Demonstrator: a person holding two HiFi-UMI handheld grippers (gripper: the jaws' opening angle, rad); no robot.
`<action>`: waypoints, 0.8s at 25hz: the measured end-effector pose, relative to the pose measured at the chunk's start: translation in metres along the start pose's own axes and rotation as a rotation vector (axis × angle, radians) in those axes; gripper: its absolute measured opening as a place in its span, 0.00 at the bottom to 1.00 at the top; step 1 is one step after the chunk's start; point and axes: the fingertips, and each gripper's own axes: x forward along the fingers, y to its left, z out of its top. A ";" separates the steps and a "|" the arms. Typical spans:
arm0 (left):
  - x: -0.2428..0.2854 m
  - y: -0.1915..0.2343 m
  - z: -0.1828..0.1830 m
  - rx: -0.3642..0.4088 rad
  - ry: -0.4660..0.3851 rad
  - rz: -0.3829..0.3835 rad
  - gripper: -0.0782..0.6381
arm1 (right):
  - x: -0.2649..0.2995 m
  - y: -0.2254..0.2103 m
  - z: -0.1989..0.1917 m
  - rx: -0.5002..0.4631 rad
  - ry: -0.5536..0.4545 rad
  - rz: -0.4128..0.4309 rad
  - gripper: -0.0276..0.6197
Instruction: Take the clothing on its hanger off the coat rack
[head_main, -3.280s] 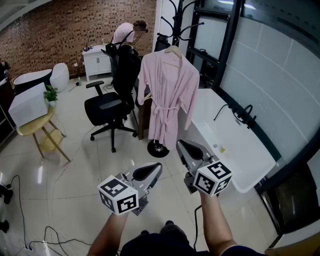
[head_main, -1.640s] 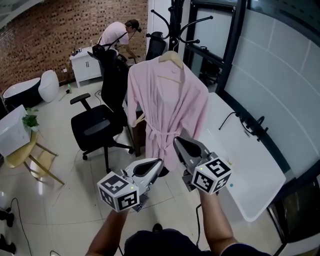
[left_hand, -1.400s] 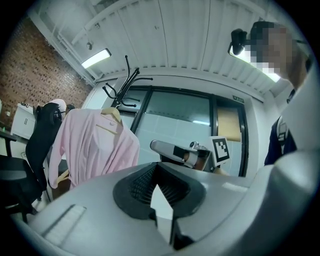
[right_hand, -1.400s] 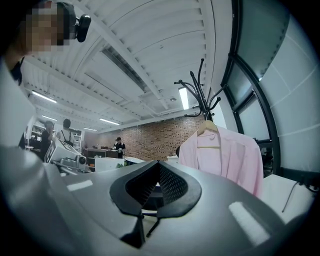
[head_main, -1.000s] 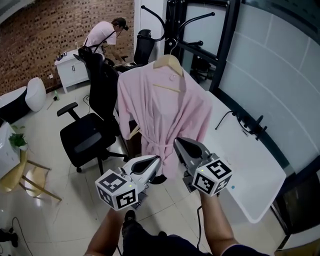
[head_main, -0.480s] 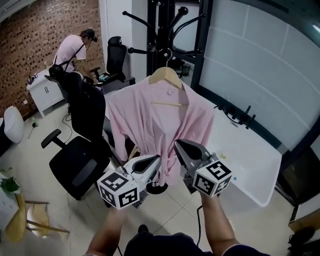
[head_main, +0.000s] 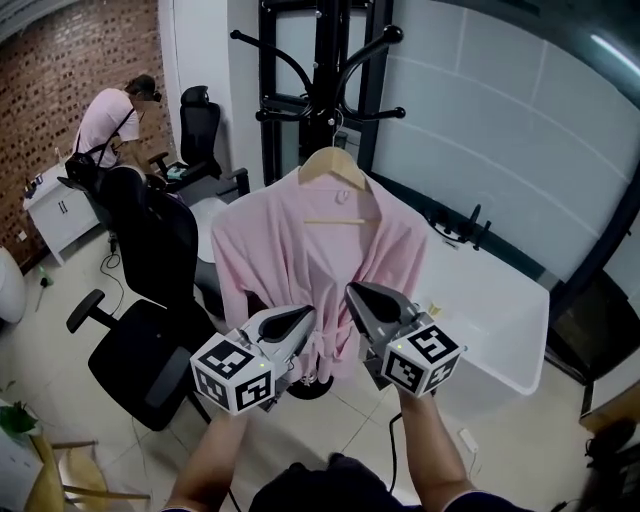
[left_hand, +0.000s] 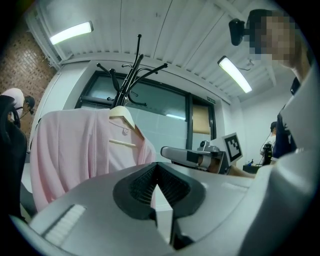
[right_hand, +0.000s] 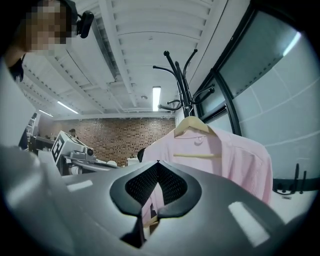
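Note:
A pink robe hangs on a wooden hanger from a hook of the black coat rack. Both grippers are held side by side below and in front of the robe, apart from it. My left gripper is shut with nothing in it. My right gripper also looks shut and empty. In the left gripper view the robe and hanger stand ahead to the left of the shut left gripper. In the right gripper view the robe and hanger rise ahead of the right gripper.
A black office chair stands to the left of the rack. A white bathtub runs along the glass wall at the right. A person bends over a white cabinet at the far left.
The view has closed in on the coat rack, so the robe and hanger now stand straight ahead and larger. Both grippers kept their places side by side with jaws unchanged.

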 end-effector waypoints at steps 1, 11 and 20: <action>0.000 0.003 0.001 0.004 -0.001 0.001 0.13 | 0.002 0.000 0.001 -0.012 0.003 -0.005 0.05; 0.009 0.020 0.003 0.015 0.009 0.037 0.12 | 0.010 -0.006 0.005 -0.041 0.016 0.005 0.05; 0.028 0.053 0.013 0.156 0.057 0.151 0.13 | 0.005 -0.009 0.000 -0.036 0.038 0.013 0.05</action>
